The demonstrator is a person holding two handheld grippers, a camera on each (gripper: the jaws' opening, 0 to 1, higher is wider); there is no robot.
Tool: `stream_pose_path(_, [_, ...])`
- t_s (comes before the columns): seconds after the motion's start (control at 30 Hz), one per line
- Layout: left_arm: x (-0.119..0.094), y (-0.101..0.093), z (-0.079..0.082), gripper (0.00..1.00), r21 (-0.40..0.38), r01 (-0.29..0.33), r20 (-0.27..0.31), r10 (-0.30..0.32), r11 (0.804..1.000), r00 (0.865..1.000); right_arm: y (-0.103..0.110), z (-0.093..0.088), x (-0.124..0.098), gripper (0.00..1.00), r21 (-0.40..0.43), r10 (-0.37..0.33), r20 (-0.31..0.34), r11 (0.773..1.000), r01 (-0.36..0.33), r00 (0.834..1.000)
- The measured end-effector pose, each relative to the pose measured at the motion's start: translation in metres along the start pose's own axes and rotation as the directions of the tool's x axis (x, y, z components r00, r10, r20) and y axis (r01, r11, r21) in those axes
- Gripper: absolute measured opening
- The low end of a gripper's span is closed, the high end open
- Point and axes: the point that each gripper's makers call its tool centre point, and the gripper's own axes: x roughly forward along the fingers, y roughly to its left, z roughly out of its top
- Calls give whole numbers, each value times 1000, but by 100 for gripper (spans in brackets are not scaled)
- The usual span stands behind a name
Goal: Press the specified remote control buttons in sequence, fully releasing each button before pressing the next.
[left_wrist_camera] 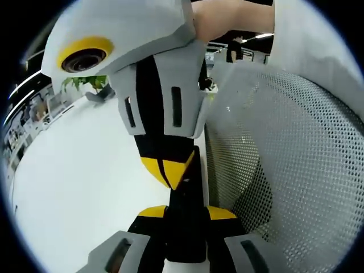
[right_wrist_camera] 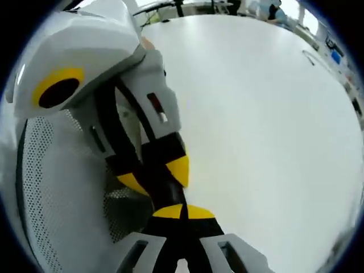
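A black remote control [left_wrist_camera: 190,193] shows edge-on as a narrow dark slab. My left gripper [left_wrist_camera: 186,213] is shut on it, a yellow tip on either side. My right gripper [left_wrist_camera: 168,170] comes down from above with its yellow tips closed together, touching the remote's upper end. In the right gripper view, my right gripper [right_wrist_camera: 183,211] is shut with its tips meeting. Just beyond it the left gripper [right_wrist_camera: 154,176] clamps the dark remote [right_wrist_camera: 162,190]. The remote's buttons are hidden.
A white table [left_wrist_camera: 74,170] [right_wrist_camera: 256,114] spreads beneath. A white mesh chair back [left_wrist_camera: 284,159] [right_wrist_camera: 57,187] stands close beside both grippers. A person's arm [left_wrist_camera: 233,14] shows at the top. A green plant [left_wrist_camera: 85,82] and office furniture lie far off.
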Motion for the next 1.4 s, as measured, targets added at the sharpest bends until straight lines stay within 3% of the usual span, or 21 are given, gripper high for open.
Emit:
stream_pose_path(0.1, [0,0,0,24,-1,-1,1,1,1000,1000,-1,0,0,0,-1,-38,30,999,38,999])
stream_pose_path(0.17, [0,0,0,24,-5,-1,5,1,1000,1000,-1,1,-1,0,13,-65,101,998,65,993])
stream_pose_path(0.3, [0,0,0,24,-11,2,18,-2,1000,1000,-2,1,-4,0,68,-68,249,996,52,966])
stream_pose_path(0.37, [0,0,0,24,-8,2,16,-1,1000,1000,0,-3,-6,0,80,-70,258,996,51,964])
stream_pose_path(0.5, [0,0,0,24,-7,3,17,-2,1000,1000,16,12,-12,0,29,-65,329,998,58,942])
stream_pose_path(0.6, [0,0,0,24,-7,3,18,-3,1000,1000,21,14,-9,0,12,-55,319,998,54,946])
stream_pose_path(0.67, [0,0,0,24,-7,3,18,-3,1000,1000,21,6,-2,0,-20,-60,259,998,68,964])
stream_pose_path(0.7, [0,0,0,24,-7,3,19,-3,1000,1000,22,11,-3,0,-23,-64,283,997,73,957])
stream_pose_path(0.83, [0,0,0,24,-9,3,20,-3,1000,1000,19,7,-5,0,-42,-90,265,994,105,960])
stream_pose_path(1.07, [0,0,0,24,-8,4,20,-4,1000,1000,19,8,-3,0,-75,-75,236,993,96,969])
stream_pose_path(1.2, [0,0,0,24,-11,6,19,-6,1000,1000,19,10,-1,0,-122,-103,221,984,132,970])
stream_pose_path(1.23, [0,0,0,24,-10,6,18,-6,1000,1000,18,11,-1,0,-184,-118,196,971,154,974])
stream_pose_path(1.4, [0,0,1,24,-8,5,18,-5,1000,1000,18,11,1,0,-191,-139,187,966,175,972])
